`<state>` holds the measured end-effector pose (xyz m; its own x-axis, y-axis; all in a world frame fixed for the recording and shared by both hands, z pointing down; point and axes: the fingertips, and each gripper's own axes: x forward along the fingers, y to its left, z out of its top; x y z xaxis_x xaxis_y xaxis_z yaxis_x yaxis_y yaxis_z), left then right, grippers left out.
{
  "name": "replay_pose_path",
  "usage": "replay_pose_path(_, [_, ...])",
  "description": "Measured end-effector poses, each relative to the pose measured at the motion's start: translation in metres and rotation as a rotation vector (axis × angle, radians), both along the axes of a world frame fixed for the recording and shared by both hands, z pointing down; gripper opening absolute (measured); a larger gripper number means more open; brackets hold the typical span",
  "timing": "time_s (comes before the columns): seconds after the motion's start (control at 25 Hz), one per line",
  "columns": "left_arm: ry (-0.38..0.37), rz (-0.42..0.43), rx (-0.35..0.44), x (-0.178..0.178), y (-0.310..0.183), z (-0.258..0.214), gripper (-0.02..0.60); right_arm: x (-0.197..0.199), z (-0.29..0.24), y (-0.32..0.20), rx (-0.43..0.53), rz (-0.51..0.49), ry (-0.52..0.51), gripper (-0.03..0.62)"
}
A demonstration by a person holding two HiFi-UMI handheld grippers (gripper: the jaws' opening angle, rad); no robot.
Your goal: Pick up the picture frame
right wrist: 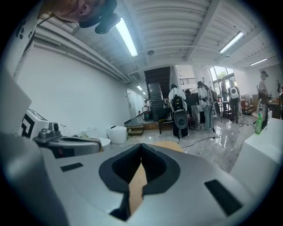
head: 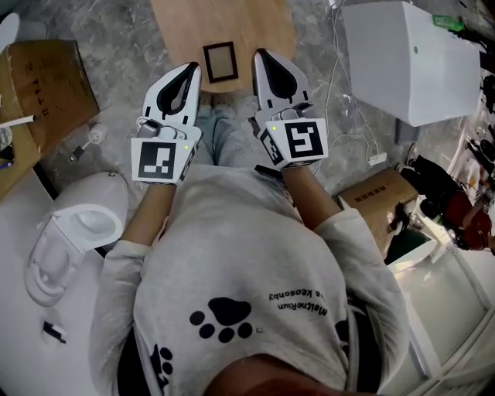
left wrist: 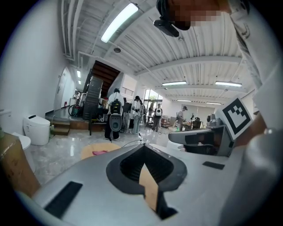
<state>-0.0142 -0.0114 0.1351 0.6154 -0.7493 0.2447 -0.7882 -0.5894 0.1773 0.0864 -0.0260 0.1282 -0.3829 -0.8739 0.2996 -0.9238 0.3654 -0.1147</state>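
Observation:
A small dark picture frame (head: 220, 62) lies flat on a round wooden table (head: 186, 23) at the top of the head view. My left gripper (head: 192, 68) hovers just left of the frame and my right gripper (head: 260, 54) just right of it. Neither touches the frame. Both are shut with nothing between their jaws. In the left gripper view the closed jaws (left wrist: 143, 146) point level toward the table top (left wrist: 99, 150), with the right gripper (left wrist: 199, 139) alongside. The right gripper view shows its closed jaws (right wrist: 140, 145) in front of the table (right wrist: 170, 145).
A cardboard box (head: 46, 85) stands at the left, with a white toilet (head: 77, 224) below it. A white cabinet (head: 410, 58), loose cables (head: 340, 100) and another cardboard box (head: 379, 197) are at the right. Several people (left wrist: 132, 114) stand far off in the hall.

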Motion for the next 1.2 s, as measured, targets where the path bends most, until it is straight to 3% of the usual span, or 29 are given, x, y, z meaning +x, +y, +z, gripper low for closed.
replay_pose_path(0.6, [-0.049, -0.021, -0.038, -0.008, -0.003, 0.078, 0.008, -0.012, 0.083, 0.004, -0.075, -0.082, 0.026, 0.008])
replay_pose_path(1.2, [-0.041, -0.034, -0.076, 0.003, -0.014, 0.141, 0.008, -0.005, 0.158, -0.009, -0.127, -0.082, 0.020, 0.008])
